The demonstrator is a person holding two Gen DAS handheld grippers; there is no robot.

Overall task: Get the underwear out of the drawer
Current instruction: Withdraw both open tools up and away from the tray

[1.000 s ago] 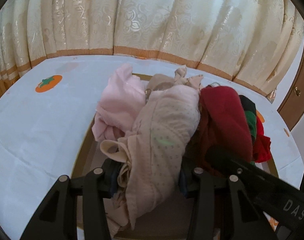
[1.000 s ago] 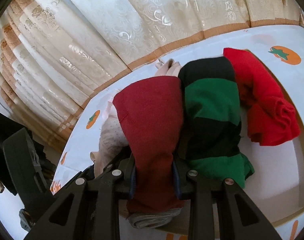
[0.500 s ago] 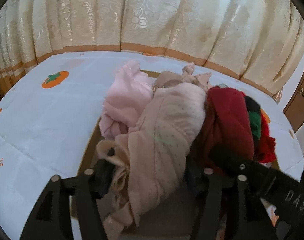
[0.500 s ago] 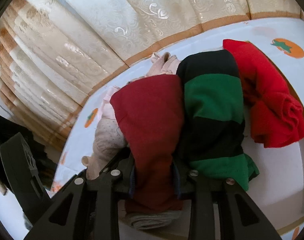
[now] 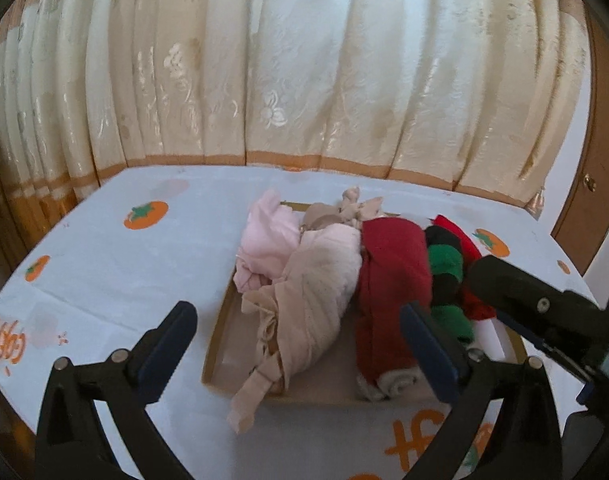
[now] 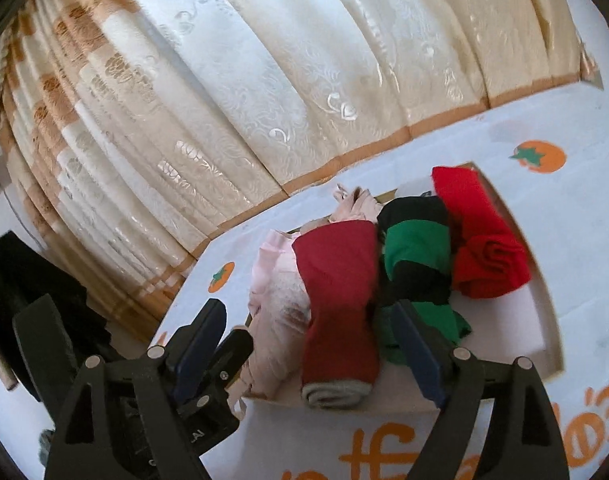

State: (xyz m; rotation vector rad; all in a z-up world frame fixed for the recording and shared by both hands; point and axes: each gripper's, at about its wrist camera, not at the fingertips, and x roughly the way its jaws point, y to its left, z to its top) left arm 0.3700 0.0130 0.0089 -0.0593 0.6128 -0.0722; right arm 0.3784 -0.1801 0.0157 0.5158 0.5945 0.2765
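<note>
The worktop (image 5: 104,264), under a pale cloth printed with orange fruit, carries the shallow drawer (image 5: 220,332) near its front edge, and the drawer is still full; a second ago both tongs were clamped on garments inside it, and now both have let go and backed off toward the front edge of the worktop. The beige underwear (image 5: 312,300) lies slumped along the drawer's left side, one loose strap spilling over the front rim onto the cloth; the dark red underwear (image 5: 392,292) lies just beside it, touching, its grey waistband at the front rim. The left tongs (image 5: 300,344) are opening, wide apart, with nothing pressed between the pads; the right tongs (image 6: 308,344) are opening too, the dark red roll (image 6: 340,304) lying in line between them but untouched. Behind sit the pink piece (image 5: 268,240), the green-and-black piece (image 6: 416,256) and the bright red piece (image 6: 484,252). My judgement: nothing has left the drawer yet, so a fresh grasp is needed.
</note>
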